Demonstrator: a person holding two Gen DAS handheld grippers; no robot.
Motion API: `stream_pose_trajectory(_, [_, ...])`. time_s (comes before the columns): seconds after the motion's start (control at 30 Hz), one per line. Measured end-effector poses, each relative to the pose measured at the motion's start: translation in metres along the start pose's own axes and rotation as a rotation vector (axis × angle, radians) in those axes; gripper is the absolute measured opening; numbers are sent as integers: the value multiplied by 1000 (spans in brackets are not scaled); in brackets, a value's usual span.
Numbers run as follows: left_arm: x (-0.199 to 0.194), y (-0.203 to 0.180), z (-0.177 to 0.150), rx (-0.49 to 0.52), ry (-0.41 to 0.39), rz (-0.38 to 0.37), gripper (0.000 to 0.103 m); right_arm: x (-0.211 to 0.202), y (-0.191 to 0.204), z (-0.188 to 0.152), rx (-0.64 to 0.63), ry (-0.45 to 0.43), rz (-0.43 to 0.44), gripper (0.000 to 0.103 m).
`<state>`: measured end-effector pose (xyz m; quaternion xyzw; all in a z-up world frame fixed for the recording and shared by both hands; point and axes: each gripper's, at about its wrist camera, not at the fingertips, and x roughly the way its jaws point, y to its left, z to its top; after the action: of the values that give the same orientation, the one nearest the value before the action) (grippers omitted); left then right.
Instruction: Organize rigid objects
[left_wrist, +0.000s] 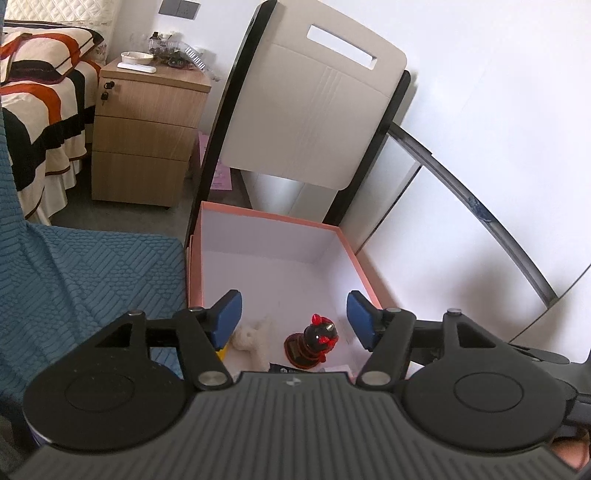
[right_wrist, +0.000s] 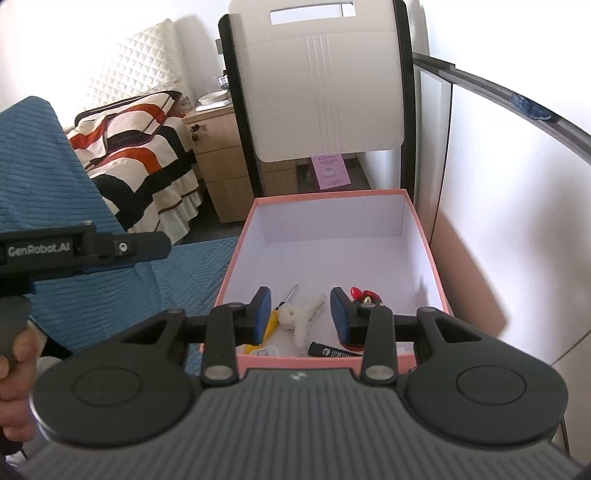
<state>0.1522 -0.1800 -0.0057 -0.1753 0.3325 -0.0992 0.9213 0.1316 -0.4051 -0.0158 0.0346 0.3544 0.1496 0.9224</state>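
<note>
At the far left a bed (left_wrist: 40, 96) with an orange, black and cream striped cover stands against the wall, and just beside it sits a wooden bedside cabinet (left_wrist: 144, 133) carrying a white bowl (left_wrist: 136, 56) and some small clutter too blurred to name. Nearer the cameras a blue textured cloth (left_wrist: 85, 280) spreads up to the left side of a pink box (left_wrist: 365, 273) with a white inside, which is open at the top. In the right wrist view the left gripper (right_wrist: 85, 245) appears from the side at the left edge, over the blue cloth, with a hand (right_wrist: 14, 369) on its grip. From its own camera the left gripper (left_wrist: 293, 314) hangs over the near end of the box, its blue pads (left_wrist: 229, 314) spread wide apart and holding nothing. Inside the box, at the near end, lie from left to right a yellow-handled screwdriver (right_wrist: 273, 317), a fluffy white hair claw (right_wrist: 301, 319), a black tube with white lettering (right_wrist: 332, 350) against the near wall, and a small black and red figurine (left_wrist: 314, 345). The right gripper (right_wrist: 300, 314) is also above the near end of the box, jaws parted with the white claw showing between them and nothing gripped; its right finger hides most of the figurine. Behind the box rises a white chair back (right_wrist: 321, 85) with a slot handle, and to the right stand pale wall panels (left_wrist: 480, 147).
</note>
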Motion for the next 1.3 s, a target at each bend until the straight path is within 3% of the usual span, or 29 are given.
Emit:
stream_pose_trajectory(0.2, [-14, -4, -7, 16, -6, 6, 69, -14, 4, -12, 10, -5, -9, 38])
stream_pose_trajectory(0.4, [-25, -6, -13, 19, -21, 13, 82, -20, 4, -20, 16, 5, -24, 38])
stream_pose_trajectory(0.53, [-31, -6, -17, 21, -26, 32, 96, -23, 1, -26, 21, 15, -37, 39])
stream_pose_trajectory(0.63, [-33, -6, -18, 26, -26, 42, 100, -24, -1, -29, 25, 22, -30, 54])
stream_pose_trajectory(0.7, [-33, -6, -18, 24, -22, 44, 101, -24, -2, -30, 30, 19, -33, 70])
stream_pose_trajectory(0.77, [-33, -6, -19, 26, -20, 55, 101, -25, -2, -30, 32, 9, -40, 94])
stream_pose_trajectory(1.3, [-23, -8, -24, 26, 15, 72, 102, -17, -6, -32, 50, 39, -65, 94])
